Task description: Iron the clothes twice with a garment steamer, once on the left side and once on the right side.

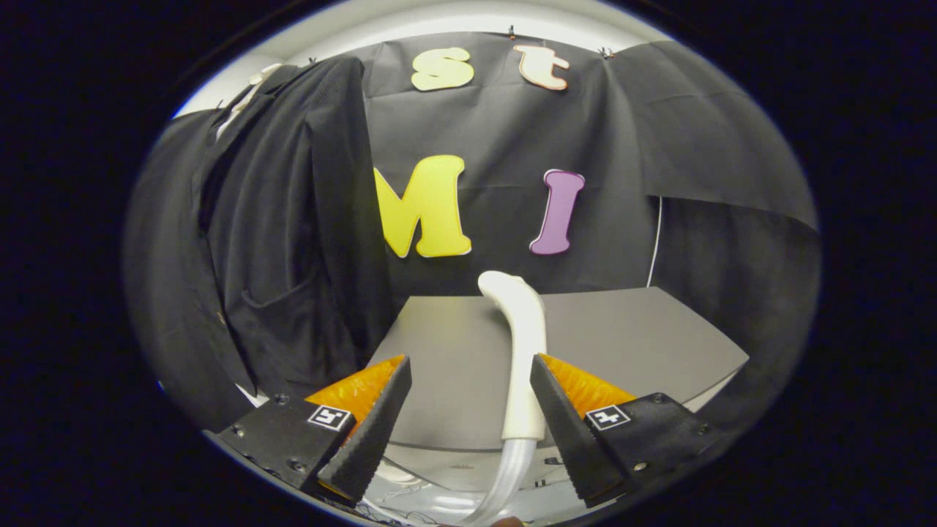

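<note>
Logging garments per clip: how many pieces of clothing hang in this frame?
1: a dark jacket hangs beside the grey table, beyond the open gripper. The white steamer stands between the fingers. Another layer may hide underneath.

Black cloth wall [512,146] hangs behind a grey table [622,344] under white ceiling [439,18].

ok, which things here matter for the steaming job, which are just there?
Job:
white plastic steamer wand with clear hose, between the open gripper fingers, against the right one
dark hanging garment, beyond the left finger

Just there:
grey tabletop
thin white cable
</note>
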`<action>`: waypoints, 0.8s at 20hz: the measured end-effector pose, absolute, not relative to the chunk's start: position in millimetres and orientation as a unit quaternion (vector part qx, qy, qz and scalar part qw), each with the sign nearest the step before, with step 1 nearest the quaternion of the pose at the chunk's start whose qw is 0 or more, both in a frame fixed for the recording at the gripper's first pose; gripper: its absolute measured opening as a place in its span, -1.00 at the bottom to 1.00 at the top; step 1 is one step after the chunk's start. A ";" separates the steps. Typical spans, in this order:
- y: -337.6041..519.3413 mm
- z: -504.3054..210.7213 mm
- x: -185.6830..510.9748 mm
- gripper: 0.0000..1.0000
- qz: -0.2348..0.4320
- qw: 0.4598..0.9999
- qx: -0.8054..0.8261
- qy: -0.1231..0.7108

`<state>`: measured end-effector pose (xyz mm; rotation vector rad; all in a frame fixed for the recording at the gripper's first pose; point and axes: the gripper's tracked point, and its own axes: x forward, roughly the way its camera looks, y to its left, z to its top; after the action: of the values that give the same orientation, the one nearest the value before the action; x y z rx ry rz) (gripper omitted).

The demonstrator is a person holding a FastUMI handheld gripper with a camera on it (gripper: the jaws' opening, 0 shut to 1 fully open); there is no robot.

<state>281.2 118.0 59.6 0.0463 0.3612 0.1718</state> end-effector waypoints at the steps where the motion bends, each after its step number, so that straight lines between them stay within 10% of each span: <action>1: 119.3 56.8 287.3 1.00 0.086 0.978 0.021 0.188; 16: 68.2 -0.6 331.9 0.84 0.012 0.943 0.041 0.330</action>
<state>331.9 68.2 -0.6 0.0836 0.6726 0.0240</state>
